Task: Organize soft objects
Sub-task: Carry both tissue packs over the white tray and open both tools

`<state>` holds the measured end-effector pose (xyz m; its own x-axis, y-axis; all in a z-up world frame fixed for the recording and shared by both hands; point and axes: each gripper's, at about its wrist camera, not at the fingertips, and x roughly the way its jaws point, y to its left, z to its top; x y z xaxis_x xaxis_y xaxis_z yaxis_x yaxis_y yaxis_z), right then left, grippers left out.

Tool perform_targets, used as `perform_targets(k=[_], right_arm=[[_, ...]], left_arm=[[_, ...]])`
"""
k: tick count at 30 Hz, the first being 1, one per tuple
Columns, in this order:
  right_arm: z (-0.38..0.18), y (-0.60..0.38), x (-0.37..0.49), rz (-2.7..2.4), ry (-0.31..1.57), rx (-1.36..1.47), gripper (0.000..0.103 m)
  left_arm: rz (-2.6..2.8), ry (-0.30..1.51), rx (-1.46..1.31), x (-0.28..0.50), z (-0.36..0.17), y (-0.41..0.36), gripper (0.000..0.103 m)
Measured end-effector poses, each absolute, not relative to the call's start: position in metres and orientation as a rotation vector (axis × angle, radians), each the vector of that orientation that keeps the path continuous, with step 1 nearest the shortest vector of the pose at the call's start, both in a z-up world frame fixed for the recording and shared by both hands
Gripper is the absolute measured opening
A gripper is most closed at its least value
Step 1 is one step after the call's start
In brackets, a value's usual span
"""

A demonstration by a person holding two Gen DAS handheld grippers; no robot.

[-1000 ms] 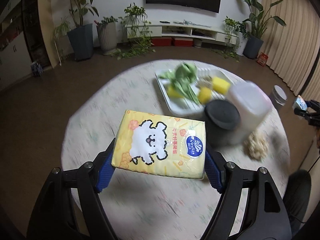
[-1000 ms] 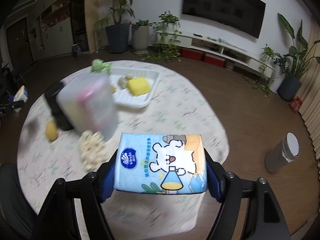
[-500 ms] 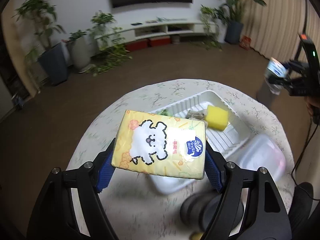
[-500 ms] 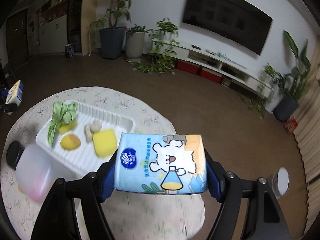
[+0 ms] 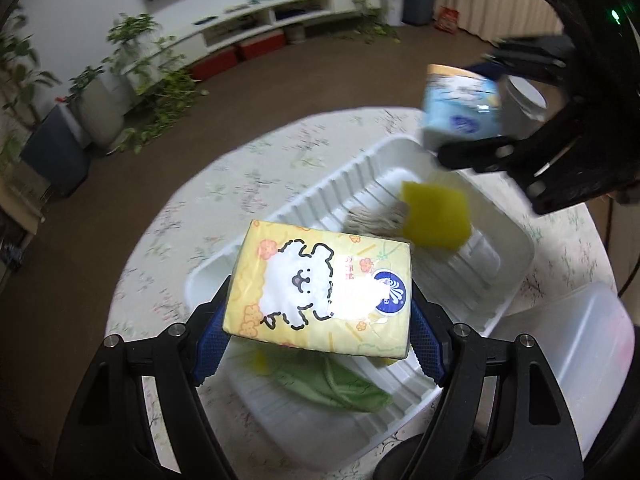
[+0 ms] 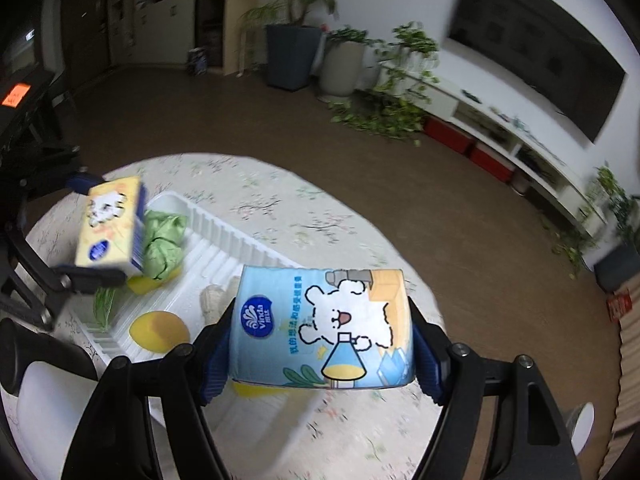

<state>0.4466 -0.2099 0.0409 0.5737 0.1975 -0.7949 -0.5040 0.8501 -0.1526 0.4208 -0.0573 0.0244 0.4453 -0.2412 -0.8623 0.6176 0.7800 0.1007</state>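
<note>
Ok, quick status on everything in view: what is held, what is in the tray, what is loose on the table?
Left tongs: shut on yellow tissue pack, held above white tray.
Right tongs: shut on blue tissue pack, held in the air.
Yellow sponge: in tray.
Green cloth: in tray.
Translucent lid: beside tray, blurred.

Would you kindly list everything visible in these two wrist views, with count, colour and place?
yellow tissue pack: 1, yellow, held above the tray
blue tissue pack: 1, blue, held above the tray's edge
tray: 1, white, on the table
sponge: 1, yellow, in the tray
green cloth: 1, green, in the tray
clear container: 1, translucent, beside the tray
table: 1, floral white, round
left gripper: 1, black with blue pads
right gripper: 1, black with blue pads
</note>
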Motion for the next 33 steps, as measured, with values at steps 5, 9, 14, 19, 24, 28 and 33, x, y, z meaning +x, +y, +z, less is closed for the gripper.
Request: perform_targets(k=[5,9,14,19,24,28,33], right_arm=[[0.015,-0.181,0.457,0.492,0.916,-0.48,0.076],[-0.001,-0.168,0.46,0.536,0.933,-0.518,0.076],[-0.021,-0.158,0.462,0.553,0.965,-0.569,0.076],[-0.029,-0.154,0.459,0.565,0.968,-0.595,0.077],[-0.03,-0.152,0.453,0.569,0.97,-0.613,0.077],[-0.028,-0.156,0.449,0.558,0.961,-0.623,0.08],[-0.017,-0.167,0.444,0.546,0.931,-0.595,0.09]], left_arm=[[-0.582,0.974,0.516,0.42,0.012,-0.073,0.075],[-0.587,0.967,0.537,0.417,0.011,-0.076,0.075],[-0.616,0.973,0.564,0.41,0.009,-0.075,0.076],[-0.614,0.973,0.572,0.406,0.011,-0.077,0.078],[-0.616,0.973,0.532,0.406,0.016,-0.073,0.087],[-0.601,0.97,0.489,0.409,0.021,-0.064,0.091],[-0.581,0.926,0.418,0.403,0.039,-0.05,0.098]])
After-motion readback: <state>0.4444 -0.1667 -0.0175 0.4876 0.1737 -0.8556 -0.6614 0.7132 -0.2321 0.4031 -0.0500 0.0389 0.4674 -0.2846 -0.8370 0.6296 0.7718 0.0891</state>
